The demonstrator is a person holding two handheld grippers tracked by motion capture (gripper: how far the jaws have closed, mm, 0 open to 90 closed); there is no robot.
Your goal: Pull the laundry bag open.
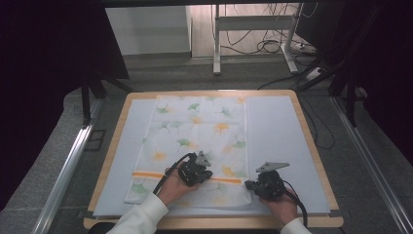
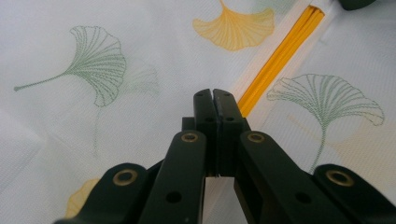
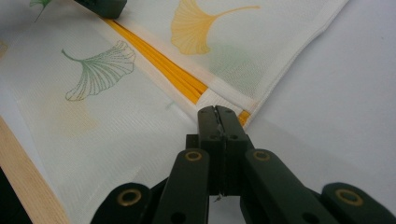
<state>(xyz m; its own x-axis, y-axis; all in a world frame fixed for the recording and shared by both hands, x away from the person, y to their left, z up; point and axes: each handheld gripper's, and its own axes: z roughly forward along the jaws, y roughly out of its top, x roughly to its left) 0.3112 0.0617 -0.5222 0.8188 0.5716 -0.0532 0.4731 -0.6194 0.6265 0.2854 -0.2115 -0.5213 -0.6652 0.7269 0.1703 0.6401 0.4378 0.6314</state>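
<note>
Both hands low over the cloth (image 1: pixel 199 131): left gripper (image 1: pixel 210 174) and right gripper (image 1: pixel 247 185) clenched, tips at its orange stripe (image 1: pixel 148 174).

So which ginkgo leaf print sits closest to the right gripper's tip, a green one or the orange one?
The orange leaf, just past the orange stripe above the right gripper. The green outline leaf lies farther to its left.

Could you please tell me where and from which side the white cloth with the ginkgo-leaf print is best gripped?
Probably at the near right corner of the white ginkgo-print cloth, where the orange stripe meets the hemmed edge. The cloth lies flat, so only its border offers a lip: come in low from the right over the pale blue mat, where the shut right gripper sits.
</note>
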